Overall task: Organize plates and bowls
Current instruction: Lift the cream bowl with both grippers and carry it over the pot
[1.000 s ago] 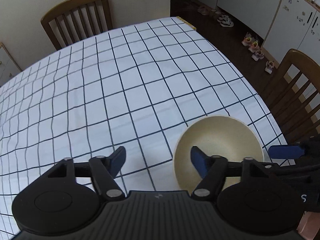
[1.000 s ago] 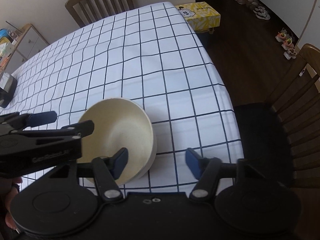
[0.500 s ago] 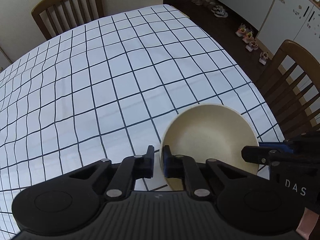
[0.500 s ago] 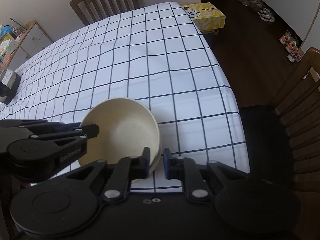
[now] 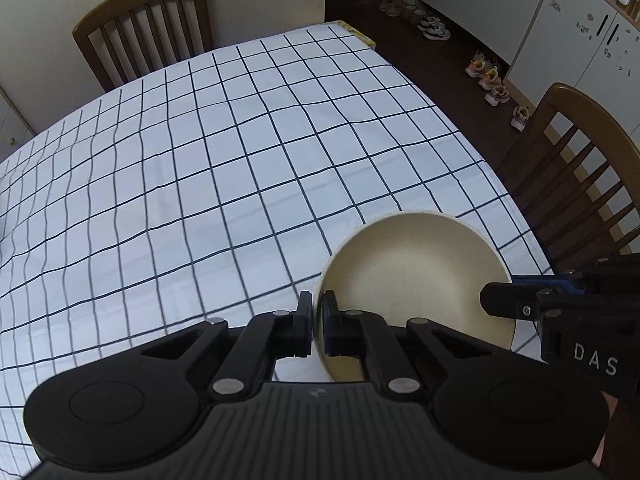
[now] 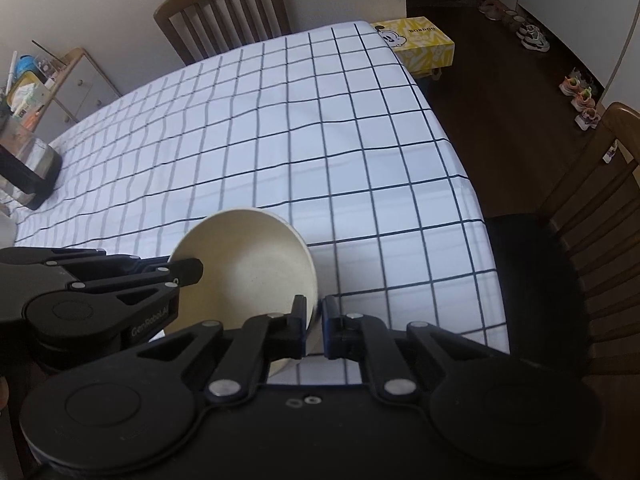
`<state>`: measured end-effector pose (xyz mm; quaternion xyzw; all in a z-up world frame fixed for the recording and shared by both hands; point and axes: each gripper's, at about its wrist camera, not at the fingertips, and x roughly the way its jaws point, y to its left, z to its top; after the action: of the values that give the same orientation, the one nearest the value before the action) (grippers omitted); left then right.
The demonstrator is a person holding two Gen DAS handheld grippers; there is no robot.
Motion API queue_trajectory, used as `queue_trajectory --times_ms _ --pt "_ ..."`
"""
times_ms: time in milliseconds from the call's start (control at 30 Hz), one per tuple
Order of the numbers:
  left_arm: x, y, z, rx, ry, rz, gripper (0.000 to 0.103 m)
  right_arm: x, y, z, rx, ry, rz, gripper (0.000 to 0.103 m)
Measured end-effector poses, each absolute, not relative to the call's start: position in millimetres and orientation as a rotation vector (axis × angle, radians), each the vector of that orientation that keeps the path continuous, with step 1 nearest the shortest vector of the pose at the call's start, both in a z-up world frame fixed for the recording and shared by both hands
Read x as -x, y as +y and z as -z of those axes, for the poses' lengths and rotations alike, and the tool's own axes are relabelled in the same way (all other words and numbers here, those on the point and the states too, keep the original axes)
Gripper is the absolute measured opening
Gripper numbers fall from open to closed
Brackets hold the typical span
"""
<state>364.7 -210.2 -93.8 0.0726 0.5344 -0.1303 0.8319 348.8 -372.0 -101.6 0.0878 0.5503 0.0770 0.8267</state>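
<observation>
We found both tongs clamped on one cream bowl (image 5: pixel 412 276): left tongs (image 5: pixel 317 326) on its left rim, right tongs (image 6: pixel 316 326) on its right rim, both angled steeply downward above the checked bench (image 5: pixel 200 180). Only the right view showed a yellow box (image 6: pixel 420 42) beyond the bench's far corner.

Matt, faintly speckled cream bowl (image 5: pixel 416 276); smooth checked cloth, slightly rippled, over counter (image 5: pixel 224 168); matt black plastic hand-held gripper (image 5: pixel 317 324) with bright metal rivets; glossy varnished wooden chairs (image 5: pixel 144 24); printed yellow cardboard box (image 6: pixel 420 42).
</observation>
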Motion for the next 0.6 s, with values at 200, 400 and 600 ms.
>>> queue_trajectory --times_ms 200,400,600 --pt "-334.3 -190.3 64.0 -0.176 1.109 0.284 0.004 -323.4 -357.6 74.3 -0.197 1.141 -0.182 0.008" --pt "-300.2 -163.3 38.5 -0.196 1.084 0.278 0.004 -293.0 -336.1 51.0 -0.204 1.112 -0.213 0.008" --pt "-269.1 -130.7 24.8 -0.181 1.082 0.276 0.004 -264.5 -311.3 35.3 -0.205 1.098 -0.247 0.008"
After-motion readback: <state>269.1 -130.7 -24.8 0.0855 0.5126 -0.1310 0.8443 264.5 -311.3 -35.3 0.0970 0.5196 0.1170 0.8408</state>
